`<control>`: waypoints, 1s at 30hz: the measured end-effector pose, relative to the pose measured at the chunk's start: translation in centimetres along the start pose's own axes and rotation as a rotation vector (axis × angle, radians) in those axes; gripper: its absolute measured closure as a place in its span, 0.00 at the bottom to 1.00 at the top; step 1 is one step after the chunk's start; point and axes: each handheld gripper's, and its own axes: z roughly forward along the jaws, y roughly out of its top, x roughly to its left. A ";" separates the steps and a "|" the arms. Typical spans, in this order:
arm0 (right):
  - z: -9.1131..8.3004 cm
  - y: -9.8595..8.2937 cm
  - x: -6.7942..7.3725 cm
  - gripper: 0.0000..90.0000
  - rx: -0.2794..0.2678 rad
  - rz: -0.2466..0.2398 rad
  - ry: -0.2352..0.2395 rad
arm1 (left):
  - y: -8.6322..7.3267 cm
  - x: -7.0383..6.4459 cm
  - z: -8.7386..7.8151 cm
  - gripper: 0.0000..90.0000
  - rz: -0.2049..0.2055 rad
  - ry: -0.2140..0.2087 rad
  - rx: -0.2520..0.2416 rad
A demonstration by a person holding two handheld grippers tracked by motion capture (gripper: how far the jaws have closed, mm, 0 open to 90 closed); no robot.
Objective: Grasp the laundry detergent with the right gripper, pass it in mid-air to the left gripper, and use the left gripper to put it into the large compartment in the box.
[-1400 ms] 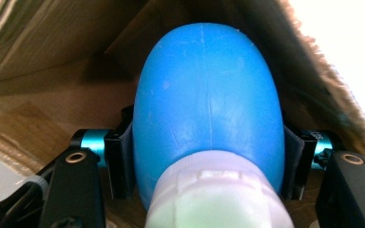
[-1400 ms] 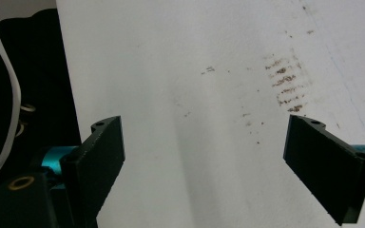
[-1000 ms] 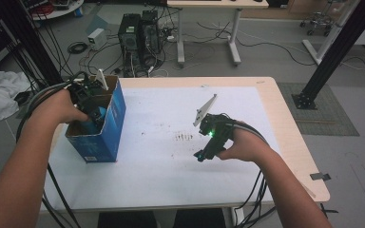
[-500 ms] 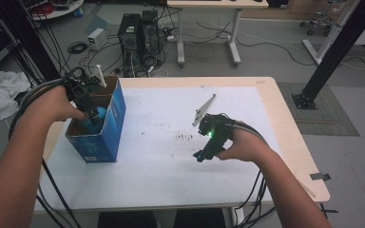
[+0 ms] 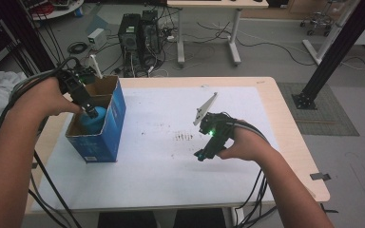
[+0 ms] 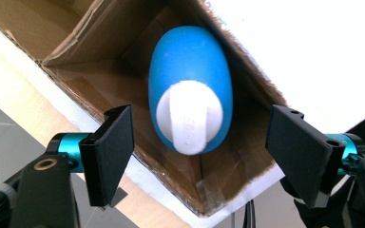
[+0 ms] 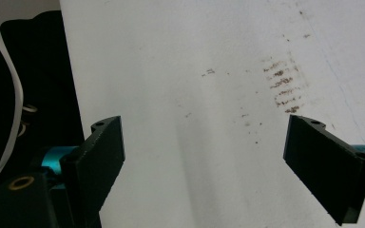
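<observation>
While the jaws of the left gripper point(image 6: 197, 161) stand wide apart over the open cardboard box point(image 5: 111, 123), the blue bottle point(image 6: 190, 85) with its white cap lies between them on the box floor, close to one wall and not yet touched. I judge the step is the reach for the bottle; the next move calls for lowering the jaws along its sides and closing them. The near box wall leaves little room and may block one jaw. The right gripper point(image 5: 204, 153) rests on the white counter point(image 5: 147, 166), jaws apart and empty, near some brown stains point(image 7: 283, 85).
</observation>
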 end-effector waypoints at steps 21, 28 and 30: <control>-1.5 1.4 -0.5 0.14 0.045 -0.020 0.000 | 1.3 -4.7 -2.8 0.20 0.297 -0.040 -0.035; -1.7 1.4 -0.8 0.14 0.061 -0.019 0.005 | 2.0 -6.4 -2.6 0.16 0.416 -0.057 -0.016; -1.9 1.4 -0.9 0.14 0.074 -0.018 0.006 | 2.2 -6.9 -2.7 0.14 0.440 -0.063 -0.020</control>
